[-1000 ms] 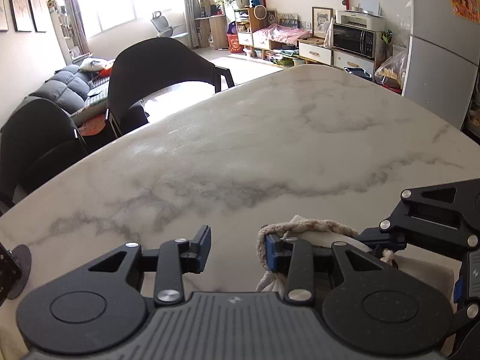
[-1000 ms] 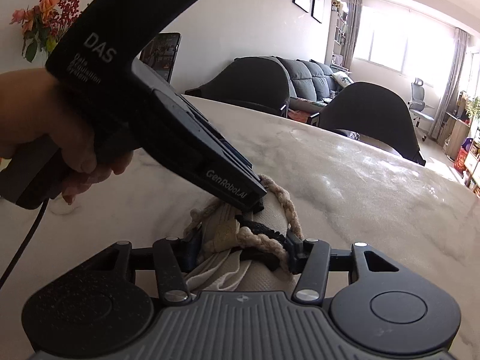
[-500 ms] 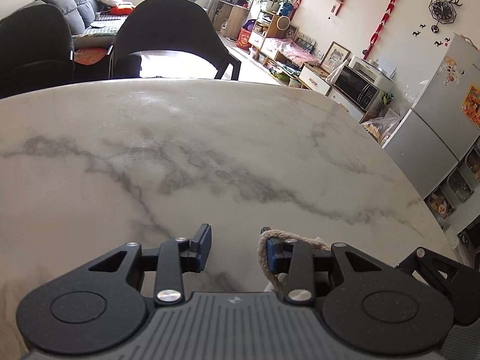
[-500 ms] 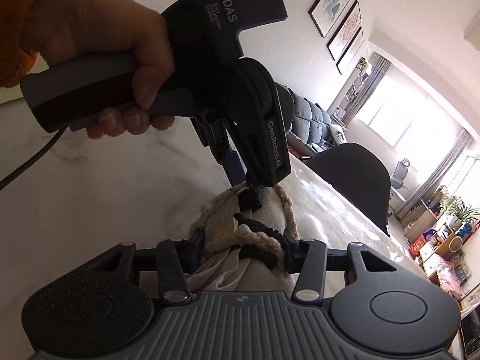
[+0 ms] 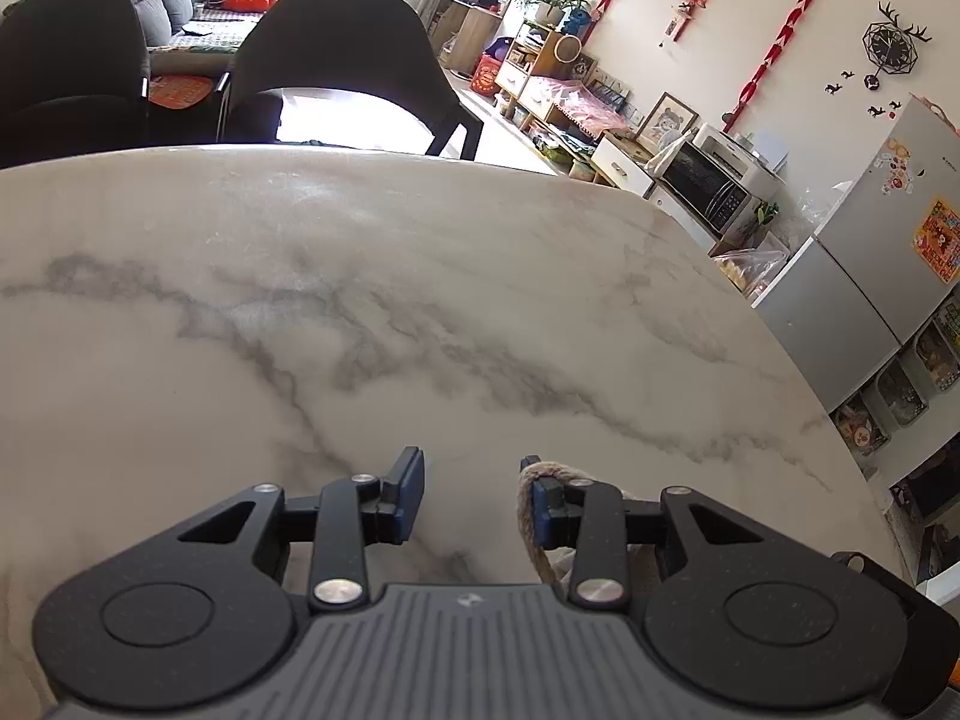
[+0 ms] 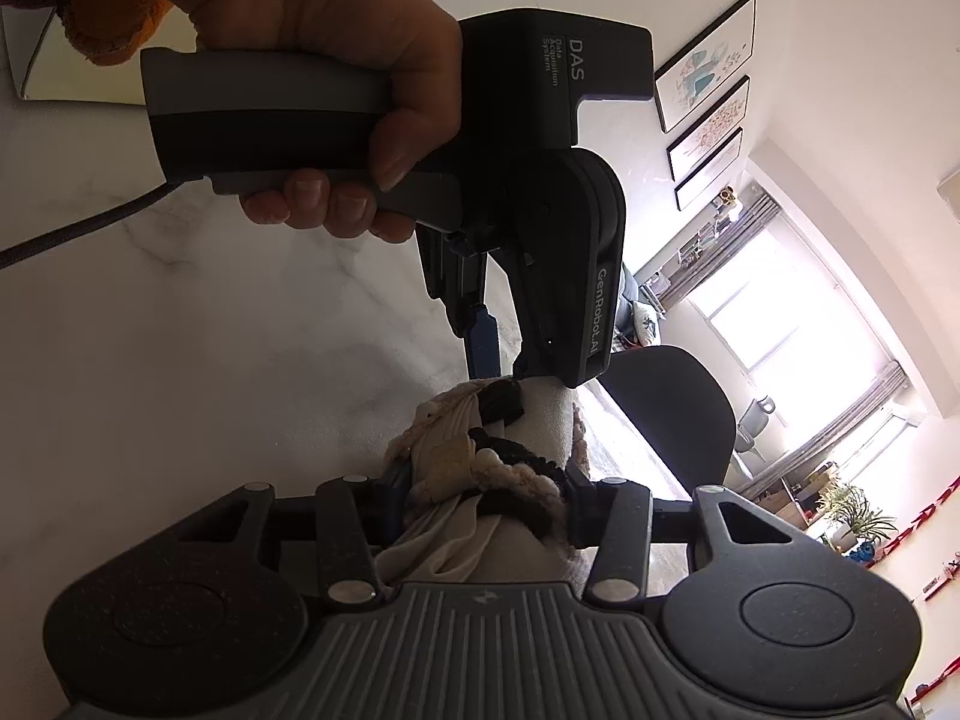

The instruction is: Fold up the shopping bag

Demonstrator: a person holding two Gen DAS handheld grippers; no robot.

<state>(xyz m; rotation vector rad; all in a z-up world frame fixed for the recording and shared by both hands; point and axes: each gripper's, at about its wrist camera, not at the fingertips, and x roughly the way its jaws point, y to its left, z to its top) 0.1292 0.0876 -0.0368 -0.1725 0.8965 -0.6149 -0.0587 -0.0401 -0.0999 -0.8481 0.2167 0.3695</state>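
My right gripper [image 6: 480, 489] is clamped on the bunched shopping bag [image 6: 456, 516], cream cloth with braided rope handles, held just above the marble table [image 6: 210, 360]. My left gripper [image 5: 471, 492] stands wide apart, a rope handle [image 5: 531, 516] looped round its right finger only. From the right wrist I see a hand [image 6: 336, 60] holding the left gripper over the bundle.

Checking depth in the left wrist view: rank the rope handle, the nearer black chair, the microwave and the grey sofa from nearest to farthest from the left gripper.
1. Rope handle: looped on the right finger of the left gripper.
2. Black chair: just past the table's far edge.
3. Microwave and grey sofa: right and far left; both lie beyond the chair, too close to call.
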